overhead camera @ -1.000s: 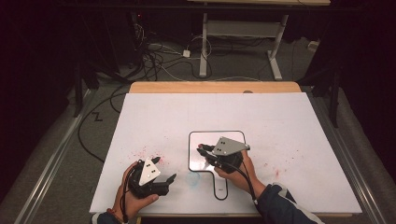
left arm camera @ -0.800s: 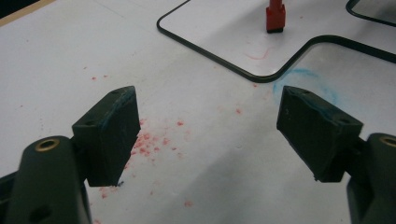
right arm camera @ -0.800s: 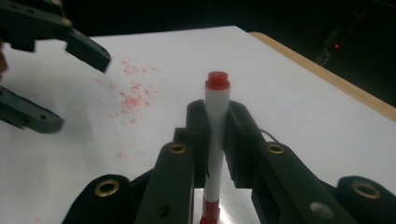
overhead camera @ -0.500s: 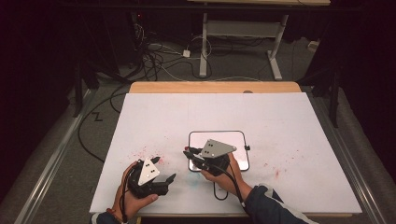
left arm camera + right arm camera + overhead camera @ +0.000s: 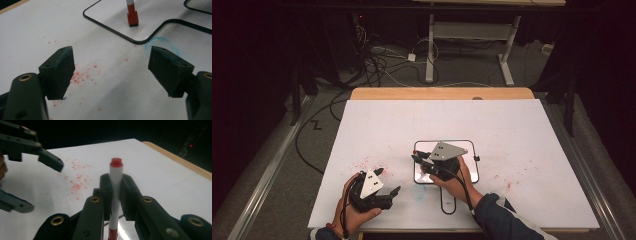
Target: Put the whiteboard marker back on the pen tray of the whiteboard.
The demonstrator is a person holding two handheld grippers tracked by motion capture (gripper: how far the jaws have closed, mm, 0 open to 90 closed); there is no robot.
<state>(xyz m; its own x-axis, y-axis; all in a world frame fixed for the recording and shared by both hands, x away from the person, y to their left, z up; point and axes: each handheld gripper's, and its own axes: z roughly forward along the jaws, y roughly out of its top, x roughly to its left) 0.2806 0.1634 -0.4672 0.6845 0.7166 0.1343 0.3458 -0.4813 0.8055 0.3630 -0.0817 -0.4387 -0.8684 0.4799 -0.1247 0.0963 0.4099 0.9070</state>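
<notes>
Right gripper (image 5: 115,192) clamps marker (image 5: 115,185) upright, tip on outlined board (image 5: 472,150); left gripper (image 5: 110,72) idle, jaws wide and empty; fresh strokes not yet evident.

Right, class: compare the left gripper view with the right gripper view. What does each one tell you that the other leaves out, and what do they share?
Left gripper view: the marker with its red lower end down at the white board, inside a black outline; a blue smudge nearby; the left tongs wide open, nothing between them.
Right gripper view: the right tongs shut on the marker's white barrel, its red top end up; the table's wooden edge.
Shared: the marker, the red specks and the board.
</notes>
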